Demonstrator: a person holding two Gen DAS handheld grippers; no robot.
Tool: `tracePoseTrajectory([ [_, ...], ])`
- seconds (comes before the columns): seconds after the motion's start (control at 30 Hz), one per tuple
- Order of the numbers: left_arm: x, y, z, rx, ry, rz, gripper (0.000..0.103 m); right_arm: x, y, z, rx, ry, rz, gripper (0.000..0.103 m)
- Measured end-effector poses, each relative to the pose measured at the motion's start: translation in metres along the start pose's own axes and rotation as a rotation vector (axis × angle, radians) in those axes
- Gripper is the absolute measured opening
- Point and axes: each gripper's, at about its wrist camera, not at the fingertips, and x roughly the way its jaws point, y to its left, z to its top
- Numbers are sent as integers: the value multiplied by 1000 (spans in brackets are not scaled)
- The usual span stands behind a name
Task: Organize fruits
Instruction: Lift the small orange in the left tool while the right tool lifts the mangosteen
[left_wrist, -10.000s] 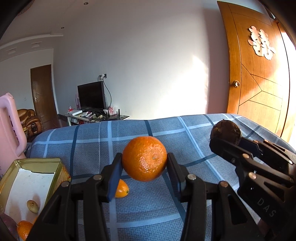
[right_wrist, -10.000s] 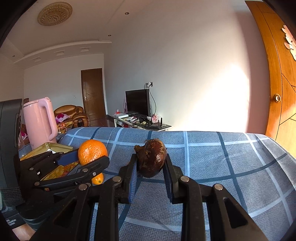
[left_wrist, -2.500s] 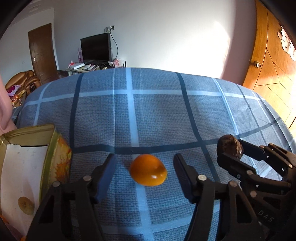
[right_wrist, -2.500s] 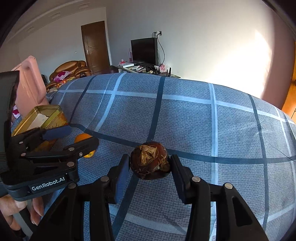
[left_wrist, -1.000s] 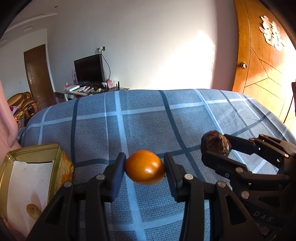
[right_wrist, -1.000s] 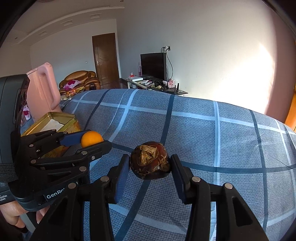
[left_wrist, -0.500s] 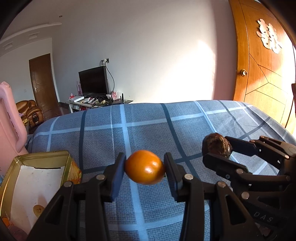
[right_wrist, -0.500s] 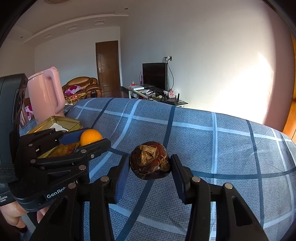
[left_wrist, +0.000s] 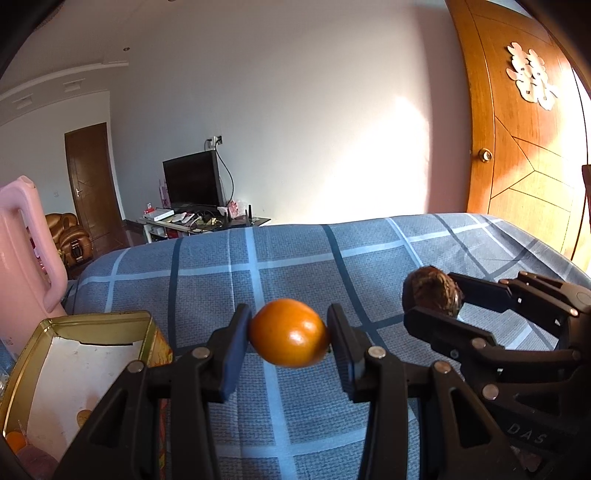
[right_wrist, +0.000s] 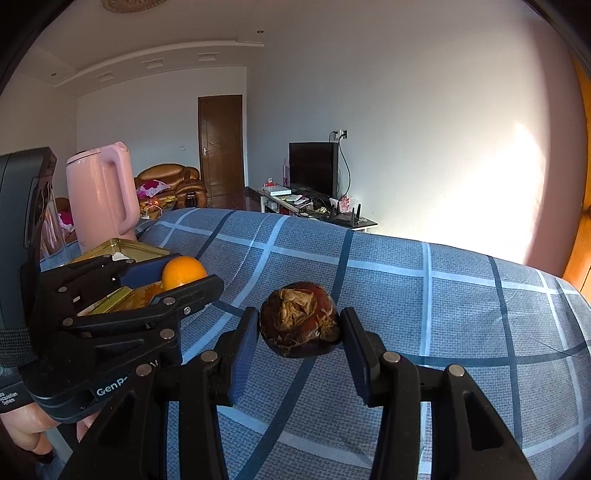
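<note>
Left gripper (left_wrist: 290, 338): black two-finger tool with blue pads, clamped on a small smooth orange fruit (left_wrist: 289, 338) (a kumquat-like oval, glossy), which is lifted clear of the blue plaid cloth (left_wrist: 295, 266). Both pads press the fruit's sides. From the right wrist camera the same left gripper (right_wrist: 184, 275) appears with the orange fruit (right_wrist: 183, 272) showing above its near finger, and the person's hand (right_wrist: 26, 424) visible beneath its body.

Right gripper (right_wrist: 300, 325): same build, closed on a dark brown, wrinkled round fruit (right_wrist: 300, 319) with a dry, papery patch on its face; kind of fruit cannot be told. It too is held above the plaid cloth. In the left wrist view the right gripper (left_wrist: 434, 301) sits to the right of the orange fruit, the brown fruit (left_wrist: 433, 295) at its tip.

Gold tin box (left_wrist: 74, 321): open, left of the orange fruit and resting on the cloth; pale lining inside, with a small orange piece (left_wrist: 14, 441) at its near corner.

Pink kettle (right_wrist: 101, 192): upright behind the tin box.

Background, beyond the tin box: dark television (left_wrist: 192, 181) on a cluttered low stand, a brown door (right_wrist: 221, 147), a brown armchair (right_wrist: 170, 181).
</note>
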Motion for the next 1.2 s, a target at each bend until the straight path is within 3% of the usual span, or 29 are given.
tracePoseTrajectory([
  [0.37, -7, -3, -1, 15, -24, 2, 44, -14, 5, -4, -15, -34, -6, 47],
  [0.87, -32, -4, -16, 40, 1, -28, 44, -26, 9, -6, -17, -50, -11, 47],
  [1.2, -55, 10, -20, 0, 4, -43, 44, -41, 17, -10, -21, -57, -7, 47],
])
